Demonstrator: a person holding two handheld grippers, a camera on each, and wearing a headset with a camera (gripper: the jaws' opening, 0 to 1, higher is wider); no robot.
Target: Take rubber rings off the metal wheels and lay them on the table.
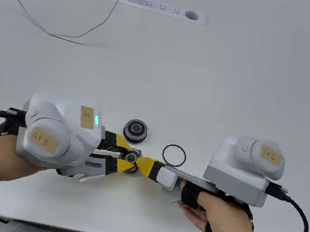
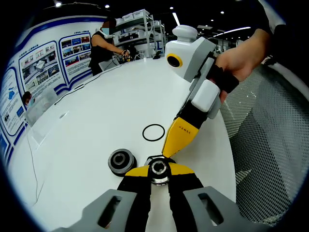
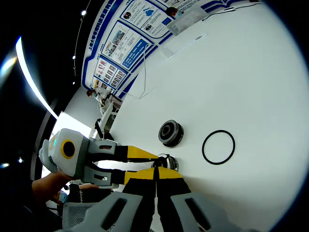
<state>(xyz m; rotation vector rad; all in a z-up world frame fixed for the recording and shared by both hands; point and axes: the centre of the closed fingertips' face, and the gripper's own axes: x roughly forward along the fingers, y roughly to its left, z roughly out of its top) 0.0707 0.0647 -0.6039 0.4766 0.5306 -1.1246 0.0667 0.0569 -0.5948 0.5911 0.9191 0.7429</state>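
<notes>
My left gripper [image 1: 127, 159] [image 2: 158, 170] is shut on a small metal wheel [image 1: 131, 162] [image 2: 158, 167] just above the table, one yellow jaw on each side. My right gripper [image 1: 141, 163] [image 3: 156, 171] comes in from the right. Its jaws are pressed together at that wheel's rim and pinch the black rubber ring [image 2: 153, 158] there. The held wheel [image 3: 167, 162] sits just past the right gripper's tips. A second wheel [image 1: 135, 129] [image 2: 121, 161] [image 3: 171, 132] with its dark ring on lies flat behind them. One loose rubber ring [image 1: 174, 155] [image 2: 153, 132] [image 3: 218, 147] lies on the table.
The white table [image 1: 233, 86] stretches far back. A power strip [image 1: 156, 4] with a plugged-in cable [image 1: 68, 36] lies at the far edge. A black mesh chair [image 2: 263, 145] stands near the table's front edge. A person [image 2: 104, 46] stands at the table's far end.
</notes>
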